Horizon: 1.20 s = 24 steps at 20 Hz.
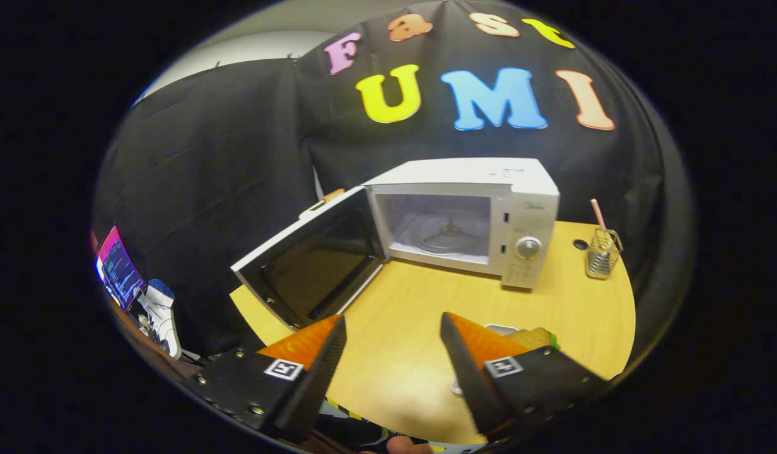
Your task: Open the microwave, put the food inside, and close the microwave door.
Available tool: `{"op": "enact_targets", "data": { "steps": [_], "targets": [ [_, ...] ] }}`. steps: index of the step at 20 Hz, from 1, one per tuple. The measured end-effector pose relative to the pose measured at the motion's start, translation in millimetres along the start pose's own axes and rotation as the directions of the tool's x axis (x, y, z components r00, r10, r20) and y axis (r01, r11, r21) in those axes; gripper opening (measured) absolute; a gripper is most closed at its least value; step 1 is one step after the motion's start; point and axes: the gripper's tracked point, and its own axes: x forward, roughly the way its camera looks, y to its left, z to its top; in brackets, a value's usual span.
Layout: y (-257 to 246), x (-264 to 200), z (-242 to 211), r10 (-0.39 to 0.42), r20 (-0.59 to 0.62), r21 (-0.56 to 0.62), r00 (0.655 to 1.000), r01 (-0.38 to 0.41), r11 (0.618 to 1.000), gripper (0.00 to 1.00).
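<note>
A white microwave [483, 208] stands at the back of the wooden table [414, 315]. Its door [309, 261] is swung wide open to the left, and the cavity with its turntable ring [448, 233] is bare. My gripper [393, 328] hangs open above the table's near part, well short of the microwave, with nothing between its fingers. A sandwich on a white plate [532, 337] lies just behind the right finger, mostly hidden by it.
A small wire basket [601, 253] with a pink straw stands on the table right of the microwave, near a round cable hole [580, 244]. Off the table to the left are a lit screen [118, 268] and some clutter.
</note>
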Motion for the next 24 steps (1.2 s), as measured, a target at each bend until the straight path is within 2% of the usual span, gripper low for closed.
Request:
{"op": "enact_targets", "data": {
  "steps": [1,4,6,11,15,16,17,18,21,23,24],
  "targets": [
    [-23.8,4.5,-7.8,-0.033,-0.012,0.037,0.999,0.033,0.999,0.99],
    [-81.4,1.4,-22.6,-0.131,-0.062,0.158,0.989,0.139,0.978,0.99],
    [-114.0,2.5,-31.3,-0.188,-0.084,0.251,0.978,0.204,0.946,0.99],
    [-139.5,16.5,-59.1,-0.165,-0.146,0.442,0.975,0.214,0.871,0.99],
    [-136.9,33.2,-80.0,-0.118,-0.19,0.489,0.975,0.199,0.85,0.97],
    [-136.3,38.9,-85.8,-0.112,-0.206,0.498,0.972,0.202,0.843,0.93],
    [-137.3,40.6,-90.6,-0.112,-0.226,0.508,0.968,0.215,0.834,0.85],
    [-136.2,43.9,-93.0,-0.1,-0.231,0.525,0.968,0.21,0.825,0.85],
    [-129.8,48.9,-90.9,-0.067,-0.214,0.593,0.975,0.184,0.784,0.4],
    [-130.2,44.8,-88.3,-0.084,-0.21,0.601,0.974,0.197,0.775,0.23],
    [-127.4,43.2,-85.7,-0.086,-0.217,0.587,0.972,0.2,0.785,0.15]
  ]
}}
